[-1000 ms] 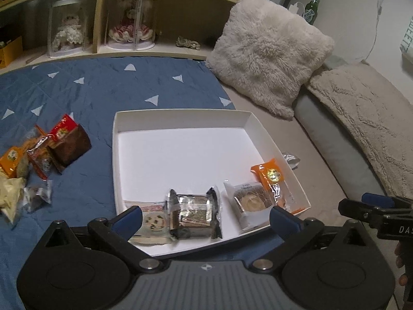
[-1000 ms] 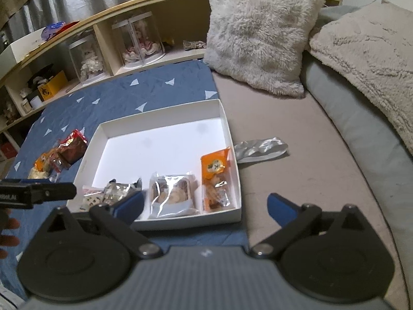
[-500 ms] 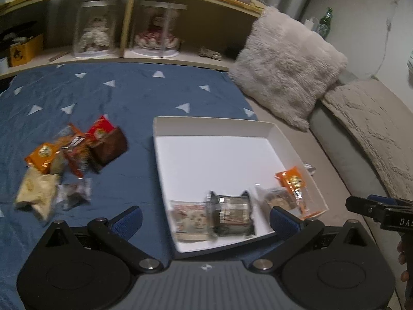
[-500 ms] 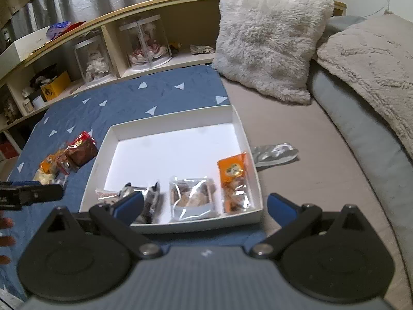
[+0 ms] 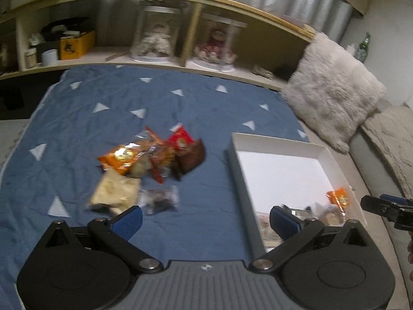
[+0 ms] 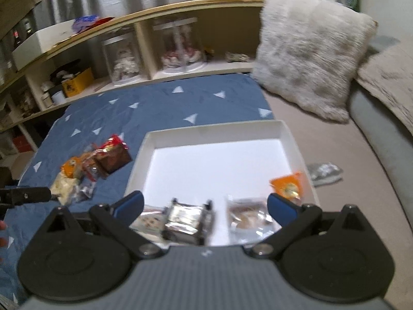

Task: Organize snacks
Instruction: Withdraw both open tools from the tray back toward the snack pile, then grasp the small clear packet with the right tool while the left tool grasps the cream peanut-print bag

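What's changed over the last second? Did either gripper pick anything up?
The left hand-held gripper has swung left, away from the white box and toward the loose snack pile on the blue blanket; the pile now sits ahead of it. It is open and empty. The right hand-held gripper has shifted only slightly and stays open over the box's front row. The four snacks in the box and the pile have not moved.

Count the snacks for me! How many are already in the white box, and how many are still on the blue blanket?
In the white box: 4, the cookie pack, silver pack, clear pack and orange pack.
In the pile on the blue blanket: about 6; blur hides the exact number.
Total: about 10.
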The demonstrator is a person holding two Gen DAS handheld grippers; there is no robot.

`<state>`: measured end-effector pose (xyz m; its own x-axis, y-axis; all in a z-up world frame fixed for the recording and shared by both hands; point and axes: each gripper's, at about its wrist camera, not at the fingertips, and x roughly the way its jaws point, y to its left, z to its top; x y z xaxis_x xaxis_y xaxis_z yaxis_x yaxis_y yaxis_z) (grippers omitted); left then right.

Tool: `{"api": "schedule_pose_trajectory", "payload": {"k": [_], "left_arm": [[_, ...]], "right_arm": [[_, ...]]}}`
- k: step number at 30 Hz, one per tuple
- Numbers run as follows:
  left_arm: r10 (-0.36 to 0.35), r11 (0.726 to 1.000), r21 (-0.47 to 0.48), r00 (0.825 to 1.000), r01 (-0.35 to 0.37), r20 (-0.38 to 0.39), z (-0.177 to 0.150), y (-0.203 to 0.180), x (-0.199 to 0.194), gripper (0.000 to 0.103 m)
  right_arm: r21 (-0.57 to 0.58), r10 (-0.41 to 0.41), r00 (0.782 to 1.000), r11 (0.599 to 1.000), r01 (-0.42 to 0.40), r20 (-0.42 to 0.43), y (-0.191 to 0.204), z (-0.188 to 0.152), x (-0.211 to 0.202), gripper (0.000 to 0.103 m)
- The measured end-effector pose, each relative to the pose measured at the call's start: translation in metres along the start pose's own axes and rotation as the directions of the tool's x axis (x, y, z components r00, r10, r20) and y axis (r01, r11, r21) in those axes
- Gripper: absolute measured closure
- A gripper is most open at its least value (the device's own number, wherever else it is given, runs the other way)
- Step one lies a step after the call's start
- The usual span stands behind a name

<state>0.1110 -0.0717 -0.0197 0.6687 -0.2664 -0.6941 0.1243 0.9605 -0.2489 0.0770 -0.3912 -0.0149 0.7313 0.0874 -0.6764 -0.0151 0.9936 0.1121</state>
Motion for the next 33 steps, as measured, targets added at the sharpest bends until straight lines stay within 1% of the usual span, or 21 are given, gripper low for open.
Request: {"api": "schedule_pose_trajectory", "payload": {"k": [6, 10, 13, 16, 21, 24, 28, 30, 33], "left_arm": [[0.041, 0.999, -0.023, 0.999, -0.041, 0.003, 0.002, 0.036, -0.002, 0.0], [0.055, 0.997, -0.062, 0.998, -0.054, 0.006, 0.003, 0.059, -0.001, 0.0], [0.055, 0.995, -0.08, 0.998, -0.054, 0.014, 0.004, 0.074, 0.003, 0.0], [0.078, 0.994, -0.08, 0.997, -0.076, 0.025, 0.003, 0.086, 0.008, 0.0], [0.113, 0.989, -0.096, 0.994, -0.112, 0.005, 0.004, 0.11, 0.023, 0.0], [0.116, 0.988, -0.106, 0.993, -0.115, -0.001, 0.008, 0.122, 0.032, 0.0], [0.115, 0.987, -0.118, 0.993, -0.111, 0.027, 0.015, 0.133, 0.042, 0.0], [0.107, 0.989, -0.104, 0.994, -0.103, 0.034, 0.018, 0.134, 0.049, 0.0], [0.108, 0.993, -0.048, 0.994, -0.106, 0.032, 0.019, 0.129, 0.061, 0.0]], "right_arm": [[-0.036, 0.061, 0.998, 0.997, -0.061, -0.004, 0.045, 0.01, 0.019, 0.001], [-0.05, 0.11, 0.994, 0.993, -0.111, -0.015, 0.075, 0.013, 0.034, 0.001], [-0.071, 0.14, 0.99, 0.987, -0.141, -0.018, 0.101, 0.014, 0.047, 0.001], [-0.076, 0.168, 0.986, 0.983, -0.169, -0.023, 0.124, 0.015, 0.061, 0.0], [-0.078, 0.199, 0.98, 0.977, -0.201, -0.032, 0.156, 0.015, 0.085, 0.0], [-0.052, 0.214, 0.977, 0.975, -0.215, -0.024, 0.166, 0.015, 0.1, 0.0], [-0.005, 0.205, 0.978, 0.979, -0.206, -0.033, 0.174, 0.016, 0.123, 0.0], [0.021, 0.205, 0.978, 0.979, -0.205, -0.034, 0.176, 0.017, 0.135, 0.0], [0.071, 0.221, 0.974, 0.974, -0.217, -0.05, 0.179, 0.015, 0.159, 0.0]]}}
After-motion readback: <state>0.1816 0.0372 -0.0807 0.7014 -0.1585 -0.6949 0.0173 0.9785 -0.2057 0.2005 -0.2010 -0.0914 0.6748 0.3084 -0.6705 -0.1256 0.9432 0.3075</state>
